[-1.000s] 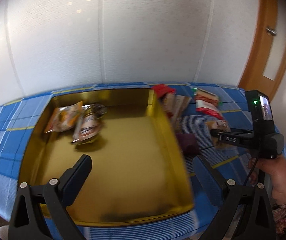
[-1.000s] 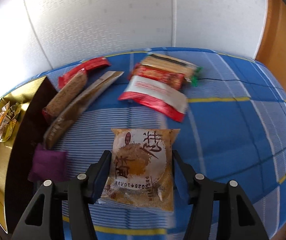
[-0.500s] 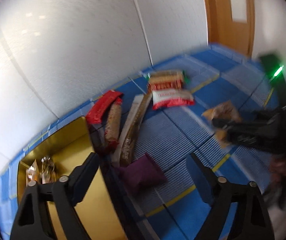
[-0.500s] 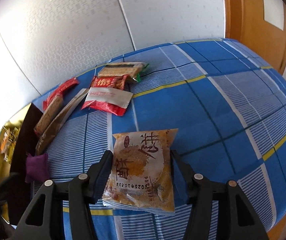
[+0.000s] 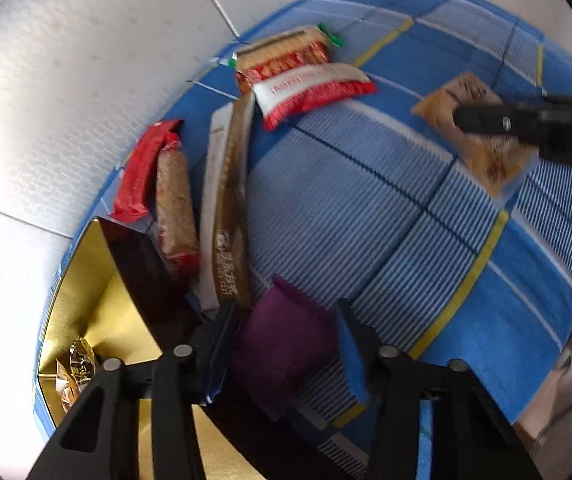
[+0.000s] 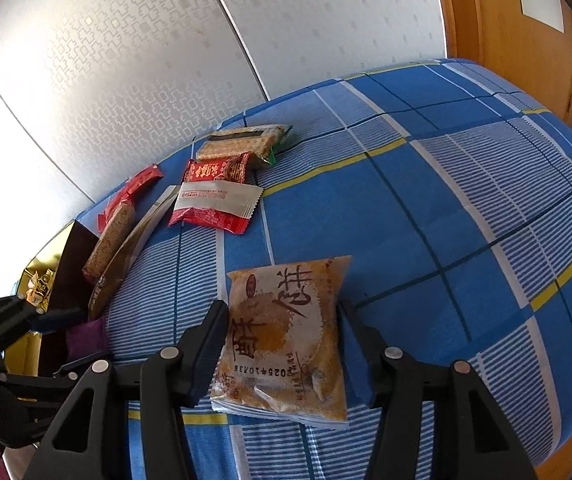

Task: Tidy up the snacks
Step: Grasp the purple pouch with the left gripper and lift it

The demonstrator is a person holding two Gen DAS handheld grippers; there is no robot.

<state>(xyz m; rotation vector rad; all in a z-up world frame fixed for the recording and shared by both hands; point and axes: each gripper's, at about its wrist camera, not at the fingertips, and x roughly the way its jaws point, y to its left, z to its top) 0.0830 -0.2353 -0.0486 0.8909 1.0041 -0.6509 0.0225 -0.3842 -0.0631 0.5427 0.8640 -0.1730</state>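
Note:
A small purple packet [image 5: 282,352] lies on the blue checked cloth beside the gold tray [image 5: 86,280]. My left gripper [image 5: 286,308] points down over it with one finger on each side. Its jaws are closing and the pads [image 5: 351,360] are close to the packet's sides. A golden-brown pastry packet [image 6: 286,328] lies between the fingers of my right gripper [image 6: 282,308]. Those jaws are closing slowly and their pads touch both edges. In the left wrist view, one finger of the right gripper lies across this pastry packet [image 5: 485,164].
The tray holds a few gold-wrapped sweets [image 5: 78,364] in its far corner. A long brown bar [image 5: 230,208], a grain bar [image 5: 174,208] and a red packet [image 5: 142,172] lie by the tray's wall. A red-and-white packet [image 6: 214,204] and crackers [image 6: 242,144] lie further back. The white wall is close behind.
The left gripper swung from over the tray to the purple packet, rolled, dropped lower, and its jaws narrowed around it. The right gripper rolled slightly, with the pastry packet staying between its fingers.

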